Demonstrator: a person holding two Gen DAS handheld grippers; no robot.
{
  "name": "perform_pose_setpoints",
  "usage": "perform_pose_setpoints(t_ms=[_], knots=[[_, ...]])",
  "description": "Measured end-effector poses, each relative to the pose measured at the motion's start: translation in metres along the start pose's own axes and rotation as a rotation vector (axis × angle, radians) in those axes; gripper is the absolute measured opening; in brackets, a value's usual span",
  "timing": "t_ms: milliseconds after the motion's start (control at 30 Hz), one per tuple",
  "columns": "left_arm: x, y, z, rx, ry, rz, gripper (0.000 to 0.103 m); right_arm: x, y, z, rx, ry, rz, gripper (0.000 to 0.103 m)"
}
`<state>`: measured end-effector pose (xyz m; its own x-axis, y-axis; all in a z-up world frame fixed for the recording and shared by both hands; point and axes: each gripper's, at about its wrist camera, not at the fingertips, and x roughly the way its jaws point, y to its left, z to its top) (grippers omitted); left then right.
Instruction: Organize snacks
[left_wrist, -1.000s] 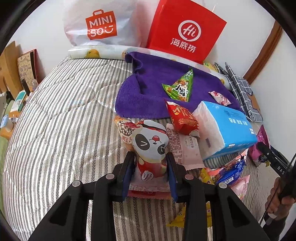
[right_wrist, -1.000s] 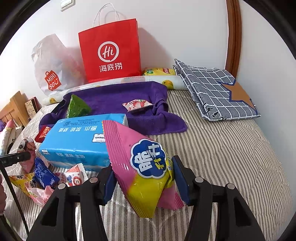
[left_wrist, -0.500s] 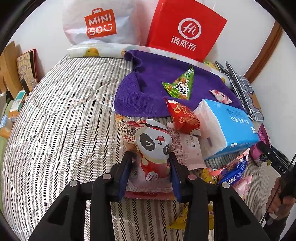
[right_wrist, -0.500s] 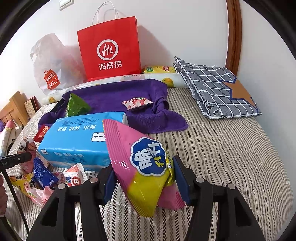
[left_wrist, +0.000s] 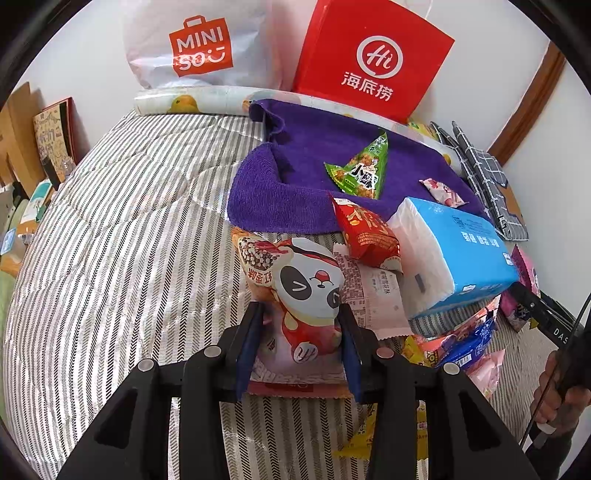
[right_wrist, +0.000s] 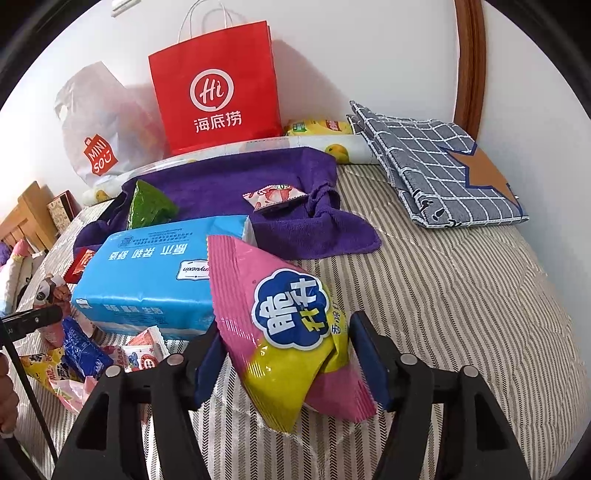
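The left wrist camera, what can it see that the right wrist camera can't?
Only the left wrist view shows the left gripper pinching the panda-print snack bag, with a pink printed wrapper beside it.

Only the right wrist view shows the right gripper pinching the pink and yellow snack bag, and the yellow packet by the wall.

Both show the red paper shopping bag, white plastic bag, purple towel, green triangular snack pack and blue tissue pack.

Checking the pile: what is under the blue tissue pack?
The tissue pack overlaps a pink-white sachet at its left end, and mixed snack packets stick out below its near edge. Anything further beneath is covered.
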<state>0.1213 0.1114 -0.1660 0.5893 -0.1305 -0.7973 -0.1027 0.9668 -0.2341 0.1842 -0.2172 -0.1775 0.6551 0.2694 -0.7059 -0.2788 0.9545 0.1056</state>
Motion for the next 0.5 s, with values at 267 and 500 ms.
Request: perform_pose_setpoints(t_ms=[267,500], knots=[[-0.004,-0.004,-0.001,0.002,-0.012,0.01,0.035,0.0,0.002,-0.003,-0.007,-0.025,0.01,0.067],[-0.018,-0.008,-0.002,0.012,-0.034,-0.013,0.032,-0.013,0.007,-0.004,-0.038,-0.063,-0.006,0.051]])
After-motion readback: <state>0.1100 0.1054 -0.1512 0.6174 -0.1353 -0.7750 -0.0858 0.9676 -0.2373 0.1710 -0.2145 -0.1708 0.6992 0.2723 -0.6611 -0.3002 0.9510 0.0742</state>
